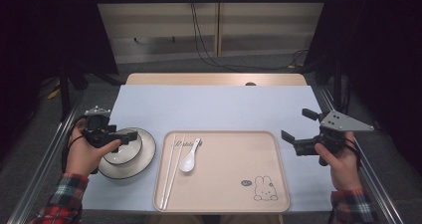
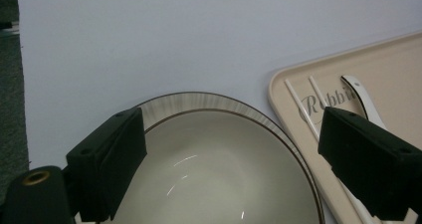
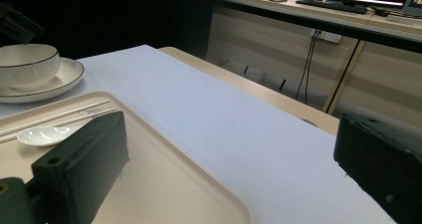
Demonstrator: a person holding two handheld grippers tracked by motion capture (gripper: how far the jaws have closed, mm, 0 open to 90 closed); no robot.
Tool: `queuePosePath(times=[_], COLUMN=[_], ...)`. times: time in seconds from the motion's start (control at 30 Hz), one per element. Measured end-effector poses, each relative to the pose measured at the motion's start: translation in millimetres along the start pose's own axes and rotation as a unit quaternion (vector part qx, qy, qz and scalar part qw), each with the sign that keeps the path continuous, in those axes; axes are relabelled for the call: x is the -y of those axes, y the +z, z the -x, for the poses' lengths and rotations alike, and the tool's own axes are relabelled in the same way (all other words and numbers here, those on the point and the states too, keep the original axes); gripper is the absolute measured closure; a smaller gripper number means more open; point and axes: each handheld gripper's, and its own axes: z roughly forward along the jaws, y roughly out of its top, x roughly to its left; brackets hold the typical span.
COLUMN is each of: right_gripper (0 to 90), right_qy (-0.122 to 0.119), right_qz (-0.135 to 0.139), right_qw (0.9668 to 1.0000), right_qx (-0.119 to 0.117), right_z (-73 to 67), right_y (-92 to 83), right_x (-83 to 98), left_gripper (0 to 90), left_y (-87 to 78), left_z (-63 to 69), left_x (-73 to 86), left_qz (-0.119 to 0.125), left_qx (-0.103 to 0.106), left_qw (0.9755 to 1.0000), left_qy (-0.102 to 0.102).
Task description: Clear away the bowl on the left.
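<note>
The left gripper (image 1: 130, 135) hovers directly over the bowl (image 1: 123, 149), its jaws spread wide and holding nothing; in the left gripper view the jaws stand to either side of the bowl's rim, not touching it. The bowl sits upright on a ribbed plate (image 1: 142, 162) at the near left of the surface (image 1: 214, 107), just left of the tray (image 1: 234, 184). The right gripper (image 1: 298, 129) is raised off the right edge of the surface, to the right of the tray, jaws likewise parted and empty, pointing left toward the tray. On the tray's left part lie a pair of white chopsticks (image 1: 170, 171), side by side and running near to far, and a white spoon (image 1: 189, 157) just right of them, bowl end nearer. A rabbit drawing (image 1: 264, 189) marks the tray's near right corner.
</note>
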Motion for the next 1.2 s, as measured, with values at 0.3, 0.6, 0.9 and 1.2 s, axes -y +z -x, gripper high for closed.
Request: queuePosePath(times=[0.3,0.6,0.9,1.2], right_gripper=[0.4,0.4,0.4,0.4], right_qy=[0.0,-0.001,-0.002,0.001], right_qz=[-0.001,0.0,-0.001,0.0], right_qw=[1.0,1.0,1.0,1.0], right_qx=[0.0,-0.001,-0.001,0.0], right_z=[-0.1,-0.6,-0.5,-0.5], right_y=[0.6,0.7,0.9,0.0], right_x=[0.2,-0.1,0.1,-0.4], left_gripper=[10.5,9.2,9.6,12.5], left_y=[-1.3,-3.3,-4.6,-2.2], left_z=[-7.1,-11.3,-19.1,-25.3], left_x=[5.7,9.3,14.2,21.9], left_qz=[-0.005,-0.014,-0.013,-0.016], left_qx=[-0.004,-0.01,-0.023,-0.028], left_qw=[1.0,0.9999,0.9996,0.9994], left_qy=[-0.004,-0.001,-0.011,-0.016])
